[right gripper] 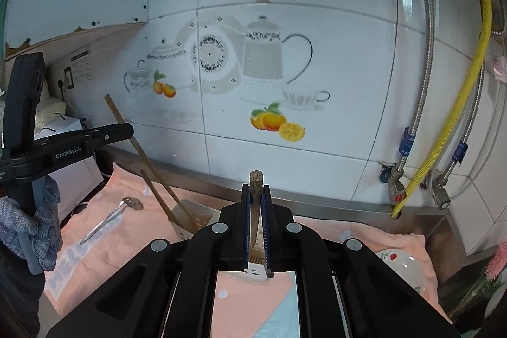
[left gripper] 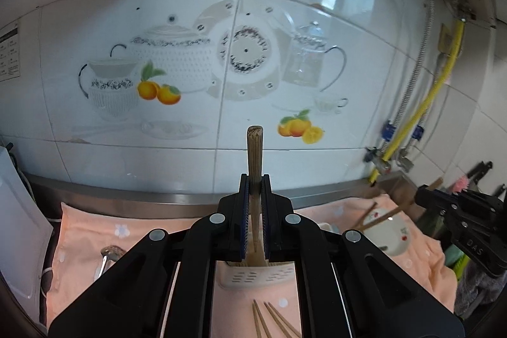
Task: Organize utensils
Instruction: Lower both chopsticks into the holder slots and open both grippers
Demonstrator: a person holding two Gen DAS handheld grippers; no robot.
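Left wrist view: the left gripper [left gripper: 255, 211] had its fingers clamped narrow on a single wooden chopstick [left gripper: 254, 154], which stood upright between the blue ribbed pads with its round, grainy end above the fingertips. Directly below sat the pale slotted plastic holder [left gripper: 253, 276] on the soft peach towel [left gripper: 126, 230] that covered the desk, and loose chopsticks [left gripper: 269, 320] lay on the towel at the near edge. A metal spoon [left gripper: 109, 254] rested toward the left edge, and a glazed floral bowl [left gripper: 388, 235] with two sticks leaning in it stood toward the right. The thin, smooth stick was held near its lower part only, so it could have pivoted or slid through the pads, and a tilted stick might have missed the holder's mouth.

Right wrist view: the right gripper [right gripper: 256, 211] likewise pinched a darker wooden chopstick [right gripper: 255, 182] upright, fingers nearly together. The holder [right gripper: 202, 216] already carried a few long sticks leaning toward the tiled wall. The left gripper [right gripper: 95, 137] hung close at the left with its own stick. With both hands near one narrow holder, the tools could have collided, or a nudge might have tipped the light plastic holder on the yielding towel
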